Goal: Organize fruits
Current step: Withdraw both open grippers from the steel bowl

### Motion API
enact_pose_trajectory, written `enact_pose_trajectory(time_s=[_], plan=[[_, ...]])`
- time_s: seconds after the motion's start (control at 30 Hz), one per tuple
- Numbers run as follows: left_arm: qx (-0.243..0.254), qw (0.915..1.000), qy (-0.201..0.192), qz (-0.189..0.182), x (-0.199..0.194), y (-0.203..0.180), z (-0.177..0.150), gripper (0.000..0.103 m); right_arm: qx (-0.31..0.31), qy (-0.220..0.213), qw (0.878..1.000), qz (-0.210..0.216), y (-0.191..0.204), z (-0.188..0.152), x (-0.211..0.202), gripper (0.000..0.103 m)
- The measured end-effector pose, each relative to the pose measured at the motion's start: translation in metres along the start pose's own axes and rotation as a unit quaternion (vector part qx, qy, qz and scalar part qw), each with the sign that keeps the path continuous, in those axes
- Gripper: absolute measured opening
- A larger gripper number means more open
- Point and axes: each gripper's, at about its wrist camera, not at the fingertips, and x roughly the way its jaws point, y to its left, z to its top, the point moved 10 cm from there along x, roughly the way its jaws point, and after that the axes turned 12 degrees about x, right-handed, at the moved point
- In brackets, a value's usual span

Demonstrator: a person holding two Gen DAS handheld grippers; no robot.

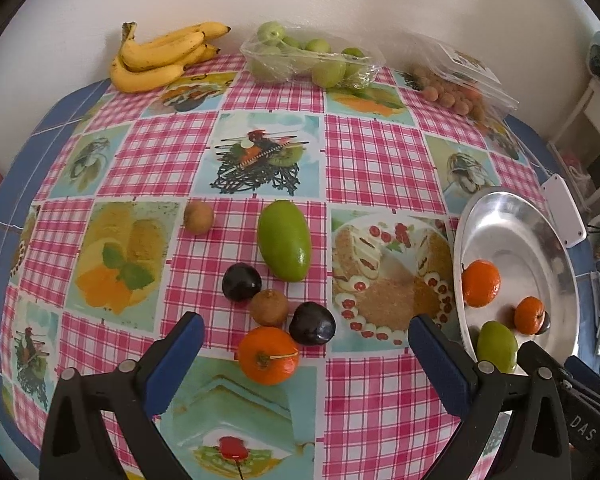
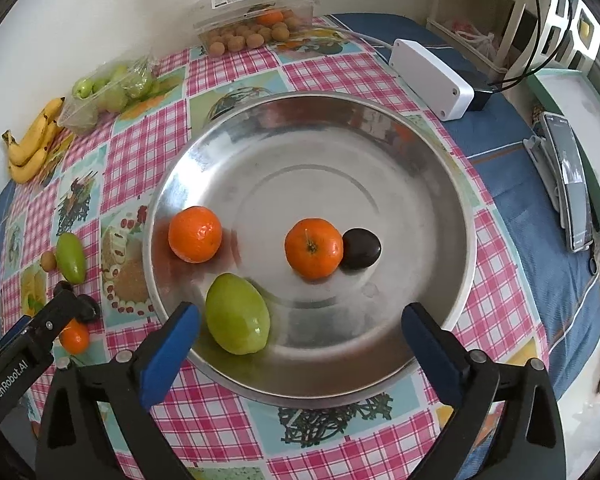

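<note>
Over the table (image 1: 380,152), both tongs released, empty: left tongs (image 1: 306,344) above loose tangerine (image 1: 268,355); right tongs (image 2: 300,326) above steel bowl (image 2: 380,128) holding four fruits; next, judged: left clamps tangerine, carries it bowlward.

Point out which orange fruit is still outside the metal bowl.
The mandarin between the left gripper fingers lies on the tablecloth; the other two sit inside the metal bowl.

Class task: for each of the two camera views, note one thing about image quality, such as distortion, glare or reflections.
Left wrist view: fisheye bends the checked tablecloth into a dome, with dark corners. Right wrist view: the steel bowl shows soft glare and smeared reflections near the tangerine; the open right claw looms large in the foreground.
</note>
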Motion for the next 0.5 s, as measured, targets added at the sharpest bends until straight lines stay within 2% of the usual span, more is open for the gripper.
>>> enact_pose_trajectory(time_s=[0.5], plan=[[-0.014,0.9998,-0.014,0.0,-0.013,0.023,0.005,0.103,-0.005,-0.013,1.0,0.008,0.018,-0.002,-0.011,0.101]])
